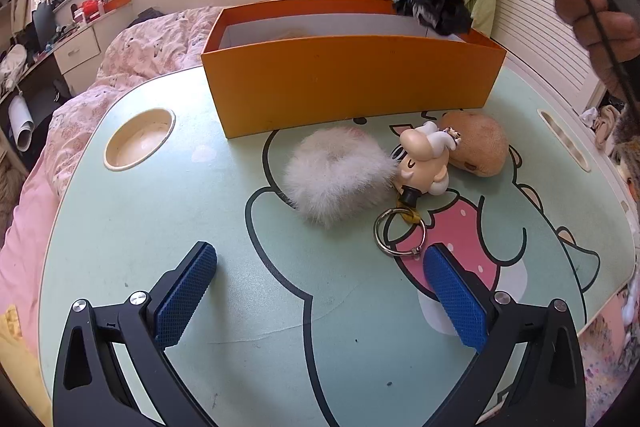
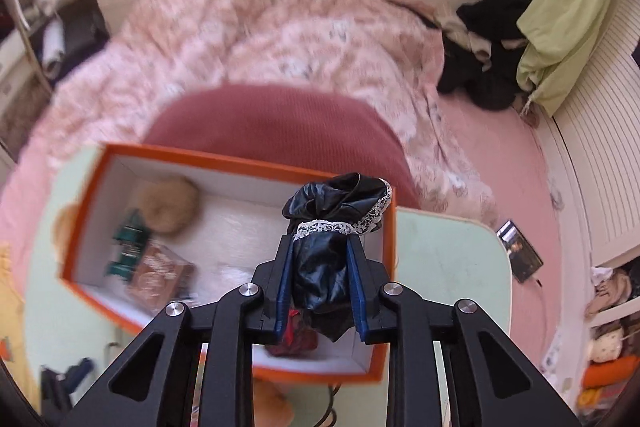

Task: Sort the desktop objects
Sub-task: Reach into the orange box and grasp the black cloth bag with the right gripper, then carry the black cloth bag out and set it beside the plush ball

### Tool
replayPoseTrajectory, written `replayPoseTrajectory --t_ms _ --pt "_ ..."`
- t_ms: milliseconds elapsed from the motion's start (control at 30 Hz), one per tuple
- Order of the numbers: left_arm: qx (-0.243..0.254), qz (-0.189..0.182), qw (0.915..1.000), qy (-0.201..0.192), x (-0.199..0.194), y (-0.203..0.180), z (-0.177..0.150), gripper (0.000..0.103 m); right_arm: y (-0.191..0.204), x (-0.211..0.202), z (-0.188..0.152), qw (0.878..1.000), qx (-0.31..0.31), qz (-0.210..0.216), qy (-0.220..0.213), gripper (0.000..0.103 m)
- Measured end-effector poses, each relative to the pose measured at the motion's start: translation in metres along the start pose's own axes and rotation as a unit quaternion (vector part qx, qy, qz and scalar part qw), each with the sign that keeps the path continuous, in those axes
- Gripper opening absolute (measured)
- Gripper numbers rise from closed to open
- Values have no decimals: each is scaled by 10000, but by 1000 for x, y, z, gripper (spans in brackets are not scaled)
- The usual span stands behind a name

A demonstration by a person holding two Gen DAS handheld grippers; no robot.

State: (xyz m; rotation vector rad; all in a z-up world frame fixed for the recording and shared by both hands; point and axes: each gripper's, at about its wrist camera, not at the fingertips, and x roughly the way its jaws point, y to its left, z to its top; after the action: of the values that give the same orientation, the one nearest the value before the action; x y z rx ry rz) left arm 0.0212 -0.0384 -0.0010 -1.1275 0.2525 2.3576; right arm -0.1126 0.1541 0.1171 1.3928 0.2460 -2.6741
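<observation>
Black scrunchie [image 2: 320,267] pinched, right fingers [image 2: 357,291], left fingers [image 1: 188,299] apart

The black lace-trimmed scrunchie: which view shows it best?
The right wrist view: the black scrunchie fills the centre, clamped in the right gripper above the orange box. The left wrist view shows it only small and partly hidden at the box's far corner.

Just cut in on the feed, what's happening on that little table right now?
A person is sorting trinkets into the orange box. The right tool is shut on a black scrunchie with lace trim, held above the box's right end. The left tool is open over the table. A white fluffy scrunchie, figurine keychain and brown plush remain outside.
</observation>
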Motion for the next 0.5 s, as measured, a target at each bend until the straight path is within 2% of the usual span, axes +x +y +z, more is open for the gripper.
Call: replayPoseTrajectory --t_ms 67,167,267,400,500 --pt "7 -7 10000 1 0 0 0 103 0 -31 -11 9992 44 265 -290 24" --pt "14 -11 10000 2 0 0 0 103 -1 -61 -41 9978 67 408 -527 25" --pt "23 -13 10000 4 0 0 0 103 -6 -60 -76 9967 87 679 -439 30" --pt "38 -18 10000 9 0 0 0 103 -8 -37 -108 9981 56 506 -352 34" --pt "46 -29 10000 7 0 0 0 103 -16 -27 -120 9963 212 748 -360 71"
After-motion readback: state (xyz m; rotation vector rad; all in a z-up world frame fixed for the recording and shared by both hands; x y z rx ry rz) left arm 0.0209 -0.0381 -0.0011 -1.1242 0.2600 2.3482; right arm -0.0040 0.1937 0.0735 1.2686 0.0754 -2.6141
